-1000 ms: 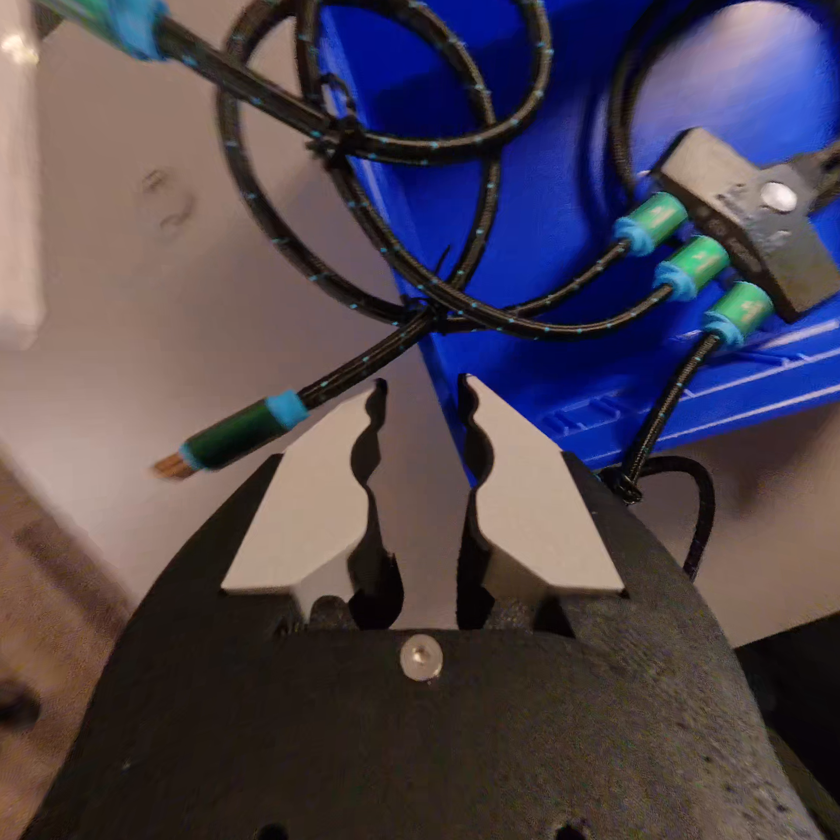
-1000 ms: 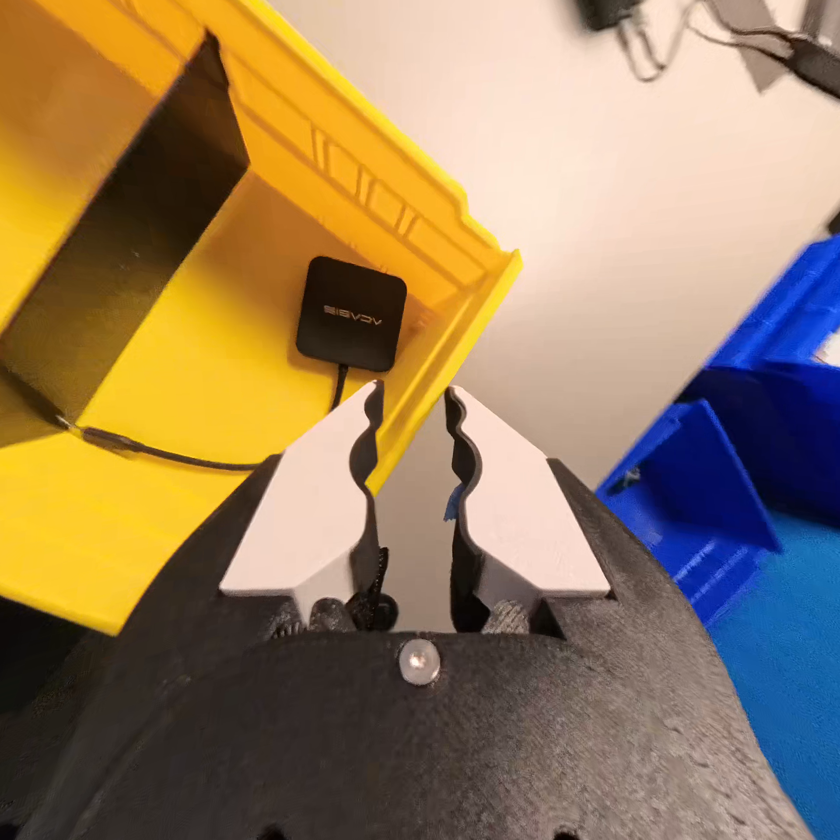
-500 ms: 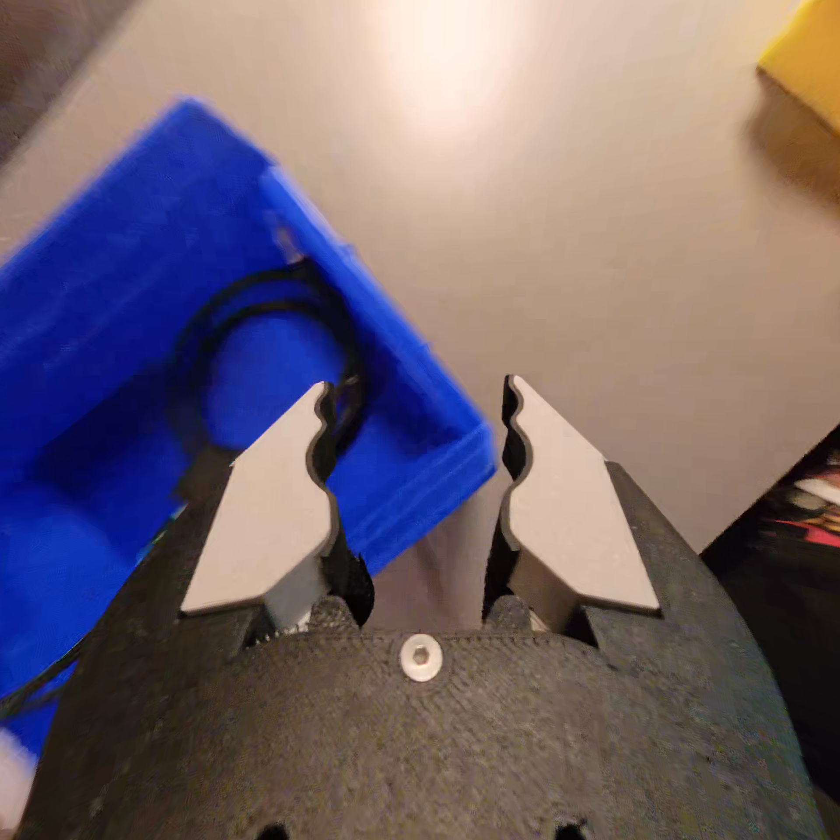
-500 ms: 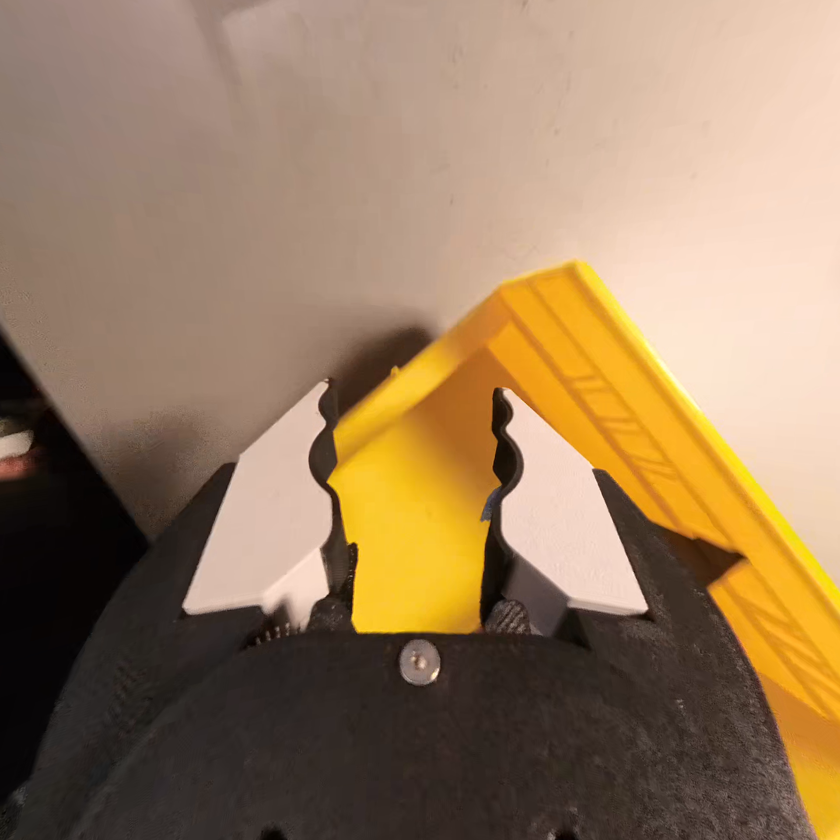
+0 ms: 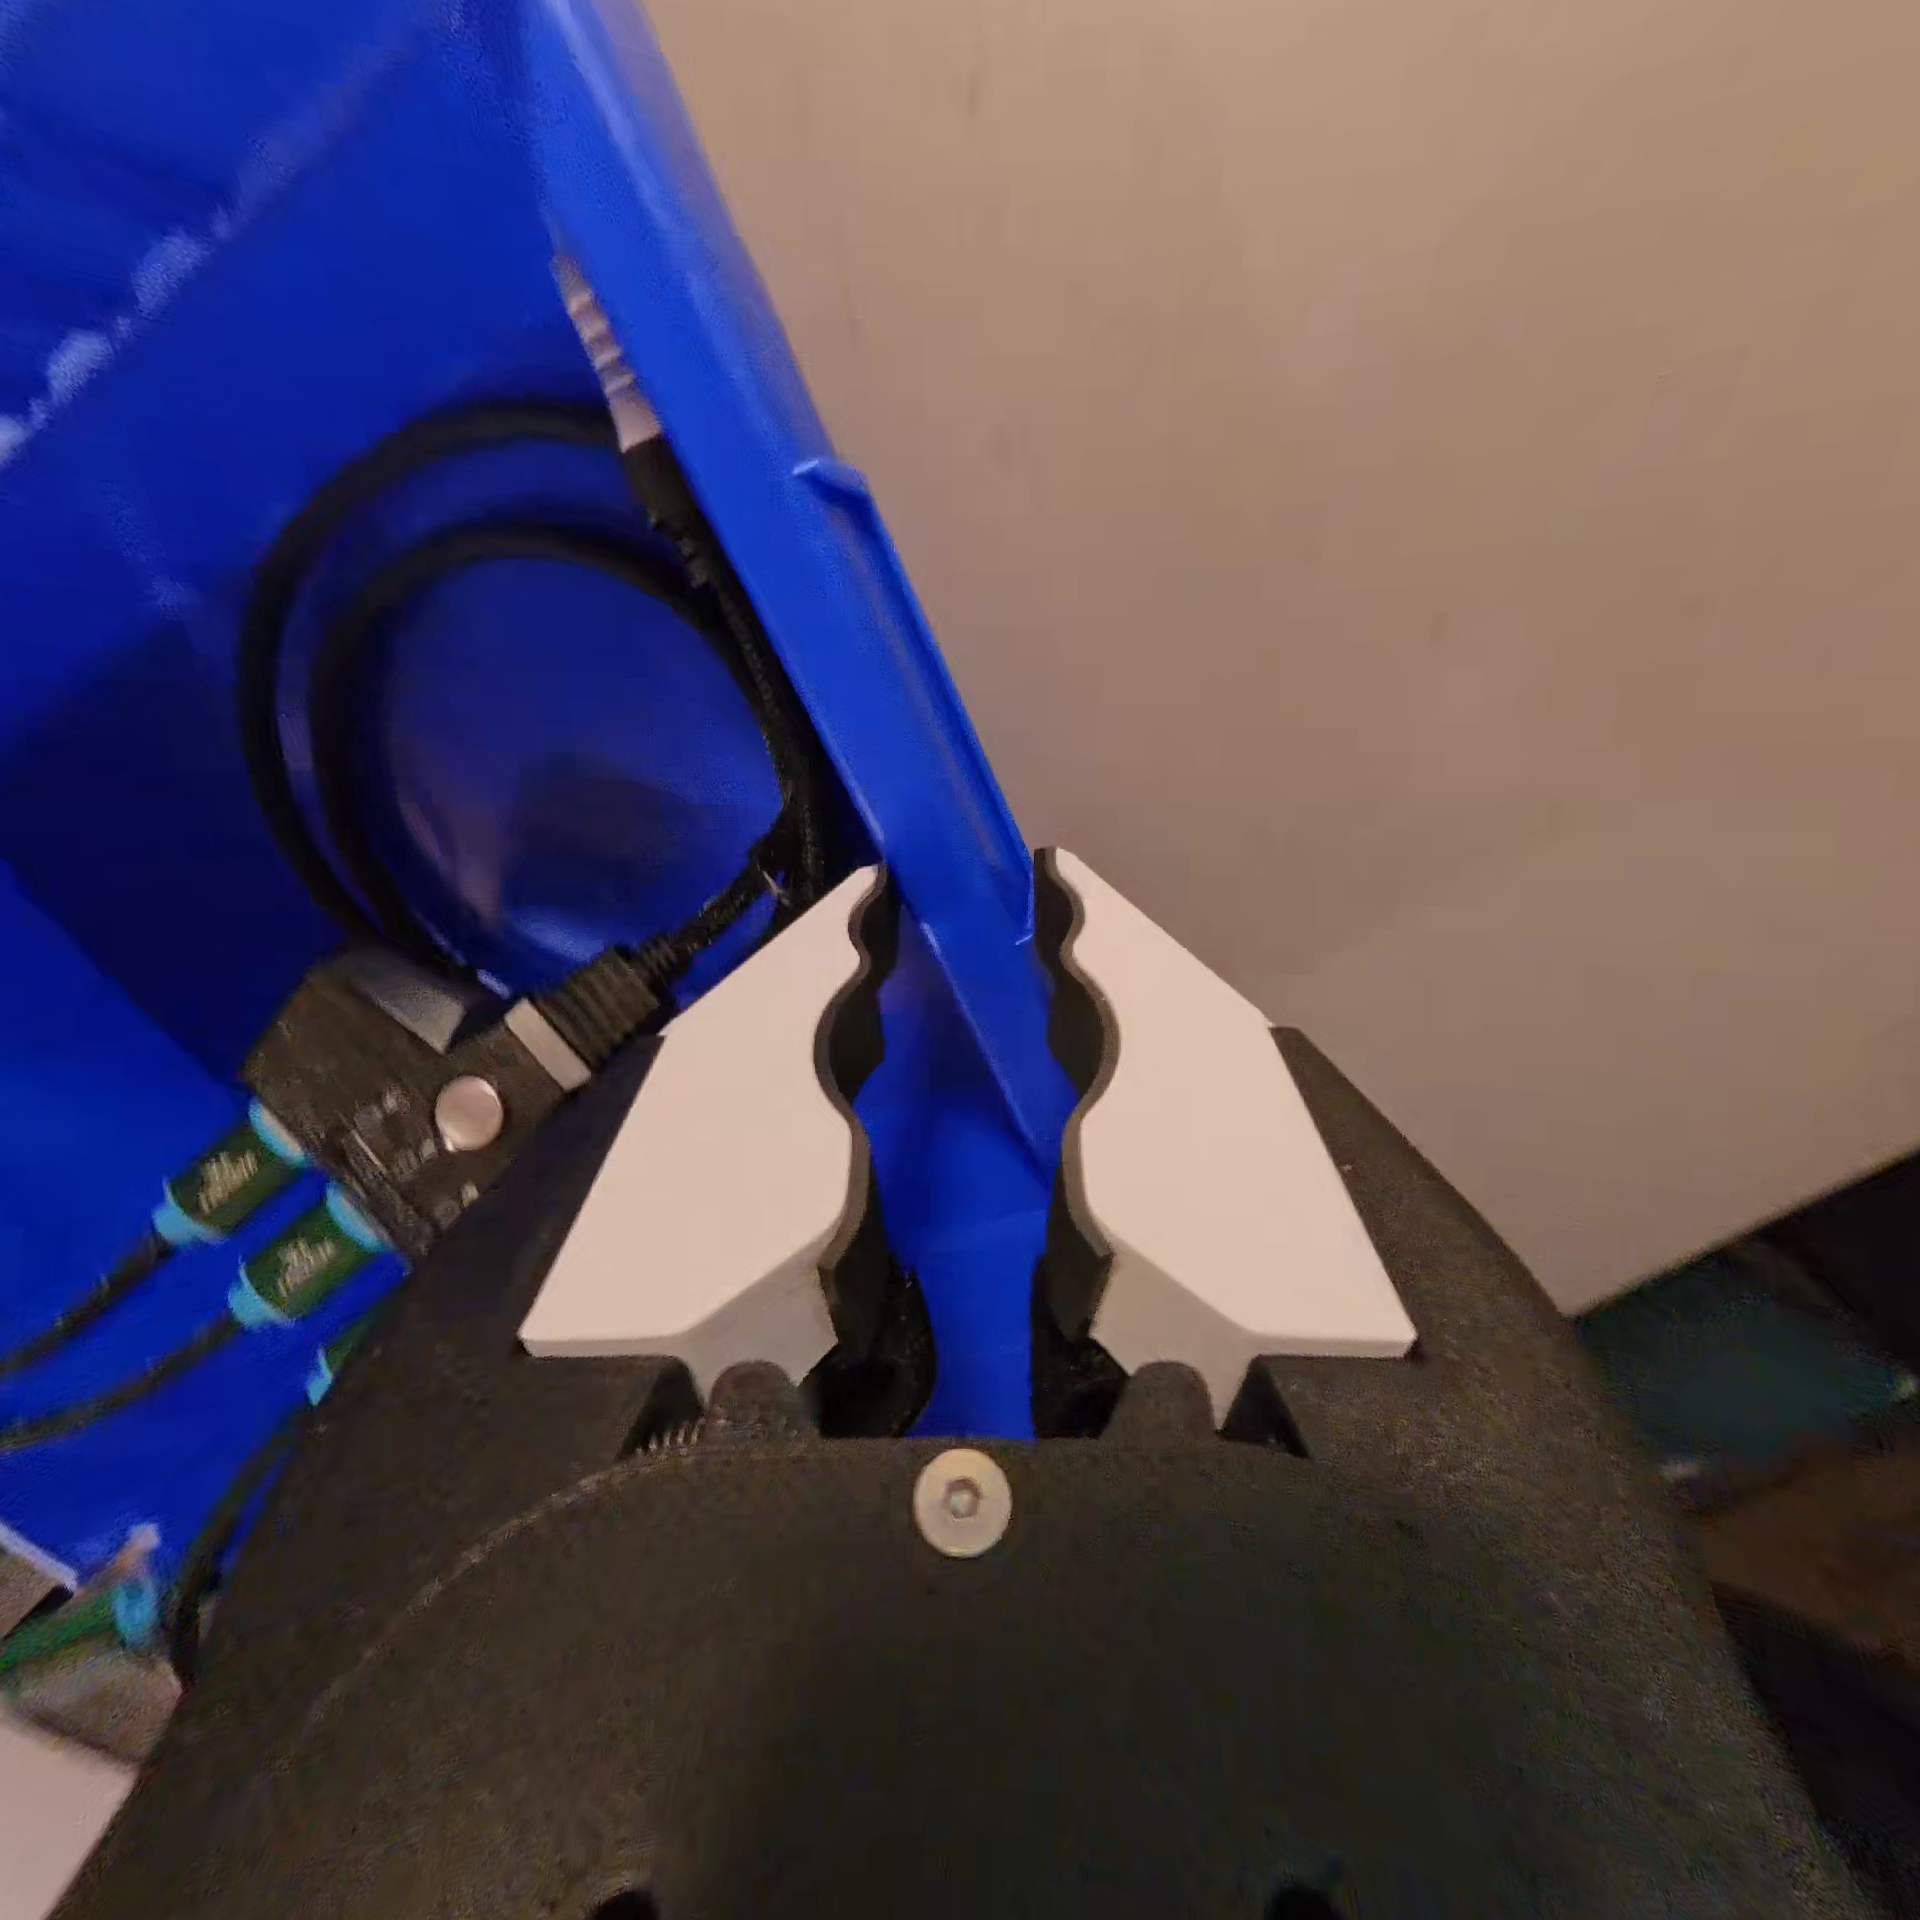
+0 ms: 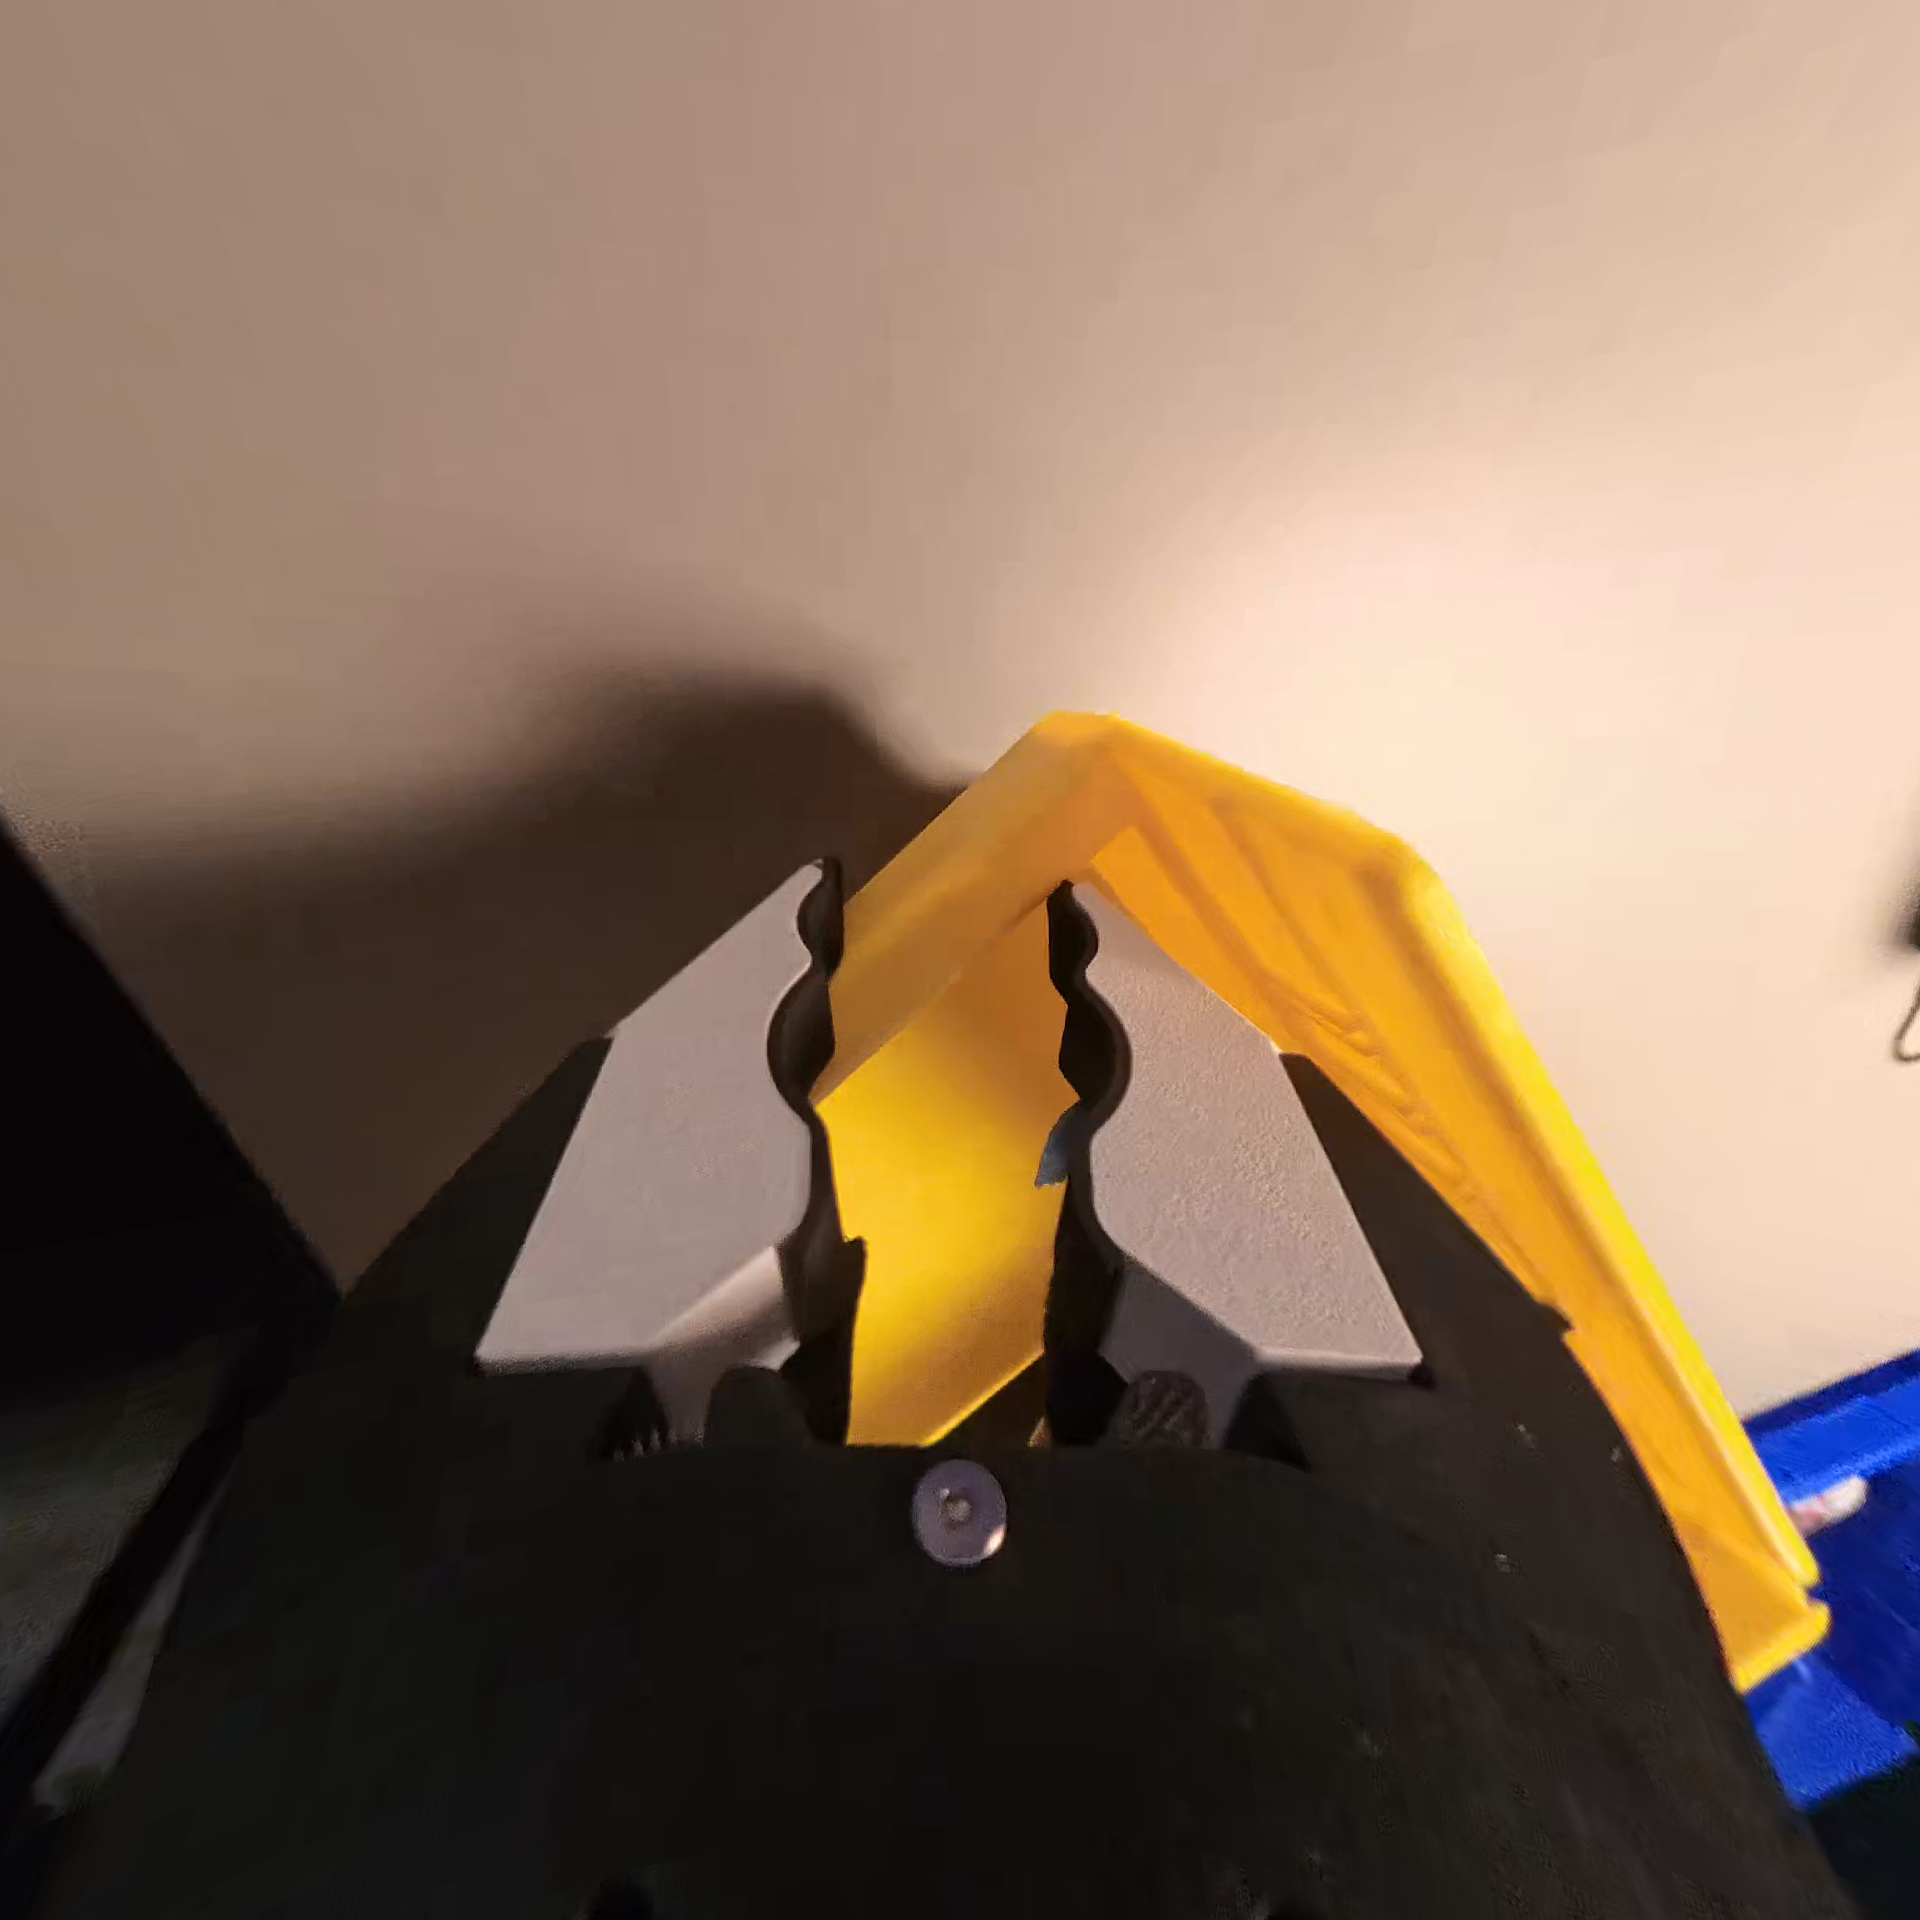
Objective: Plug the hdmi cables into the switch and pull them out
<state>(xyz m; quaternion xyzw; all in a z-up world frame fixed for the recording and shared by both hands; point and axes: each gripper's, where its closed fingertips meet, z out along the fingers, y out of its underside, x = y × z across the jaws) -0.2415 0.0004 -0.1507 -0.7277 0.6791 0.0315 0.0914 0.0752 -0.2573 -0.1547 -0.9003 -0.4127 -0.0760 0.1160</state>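
Both jaw pairs stand apart, each straddling a bin wall: my left gripper [image 5: 958, 883] over the blue bin [image 5: 727, 343] rim, my right gripper [image 6: 940, 883] over the yellow bin [image 6: 1299, 862] rim; whether they pinch, I cannot tell. Only the left wrist view shows the switch [image 5: 384, 1101] inside the blue bin, hdmi cables [image 5: 223, 1184] plugged in.

Beige tabletop [image 6: 935, 364] fills most of both views, matte, smooth. Warm light, bright patch at right in right wrist view; broad dark shadow [image 6: 520, 831] across the surface left of centre. Table edge runs diagonal at lower right in left wrist view; beyond it dark, blurred floor area [image 5: 1766, 1371], details can't be made out. Dark zone [image 6: 94, 1091] past table edge, left side of right wrist view.
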